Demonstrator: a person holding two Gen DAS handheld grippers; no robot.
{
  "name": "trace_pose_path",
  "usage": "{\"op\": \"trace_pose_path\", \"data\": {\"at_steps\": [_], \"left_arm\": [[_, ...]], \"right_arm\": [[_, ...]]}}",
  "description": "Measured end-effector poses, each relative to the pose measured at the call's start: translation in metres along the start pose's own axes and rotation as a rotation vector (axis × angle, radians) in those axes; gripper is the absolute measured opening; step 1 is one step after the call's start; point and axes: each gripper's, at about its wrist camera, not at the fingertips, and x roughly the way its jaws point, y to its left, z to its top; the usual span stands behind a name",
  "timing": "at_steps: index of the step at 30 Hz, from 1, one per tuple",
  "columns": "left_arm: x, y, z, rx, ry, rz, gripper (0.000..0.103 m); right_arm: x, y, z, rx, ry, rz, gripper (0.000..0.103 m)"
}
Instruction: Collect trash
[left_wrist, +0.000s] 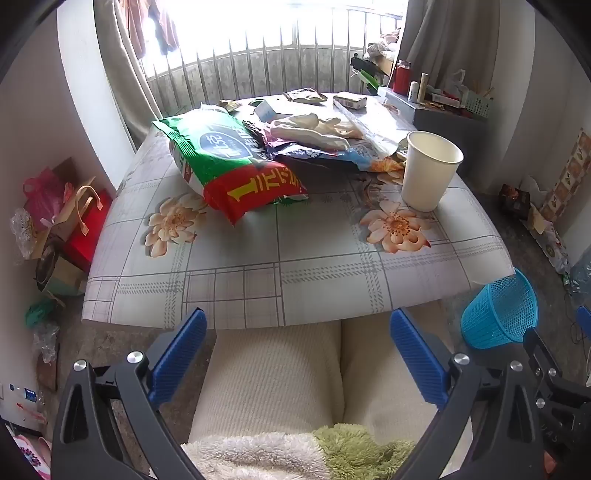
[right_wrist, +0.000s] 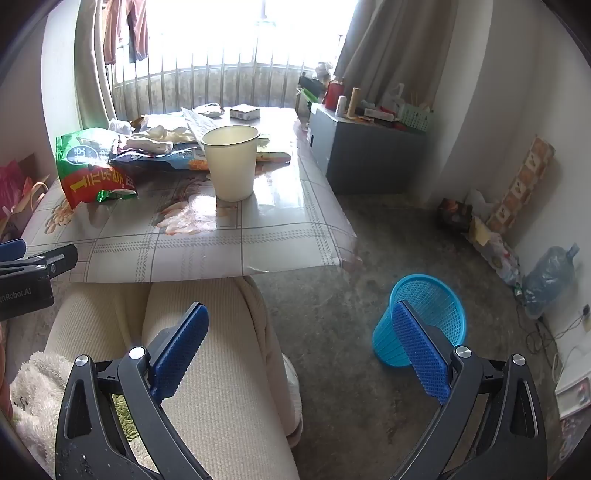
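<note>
A green and red snack bag (left_wrist: 229, 162) lies on the flowered table (left_wrist: 280, 266), also in the right wrist view (right_wrist: 88, 166). A white paper cup (left_wrist: 428, 170) stands upright to its right (right_wrist: 232, 162). Crumpled wrappers and a white glove (left_wrist: 317, 133) lie behind. A blue mesh bin (left_wrist: 498, 310) stands on the floor at the right (right_wrist: 424, 317). My left gripper (left_wrist: 299, 350) is open and empty, held before the table edge over the person's lap. My right gripper (right_wrist: 299, 350) is open and empty, lower right, near the bin.
A grey cabinet (right_wrist: 365, 155) with bottles and boxes stands right of the table. Gift bags (left_wrist: 66, 221) crowd the floor at left. A water jug (right_wrist: 550, 277) and loose packets lie by the right wall. The person's legs (left_wrist: 280, 373) sit under the table edge.
</note>
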Motion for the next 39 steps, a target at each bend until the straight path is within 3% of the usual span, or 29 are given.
{"op": "trace_pose_path", "data": {"at_steps": [39], "left_arm": [[0.0009, -0.0005, -0.0001, 0.01, 0.015, 0.011, 0.097]], "right_arm": [[0.0029, 0.0054, 0.0024, 0.007, 0.001, 0.016, 0.095]]}}
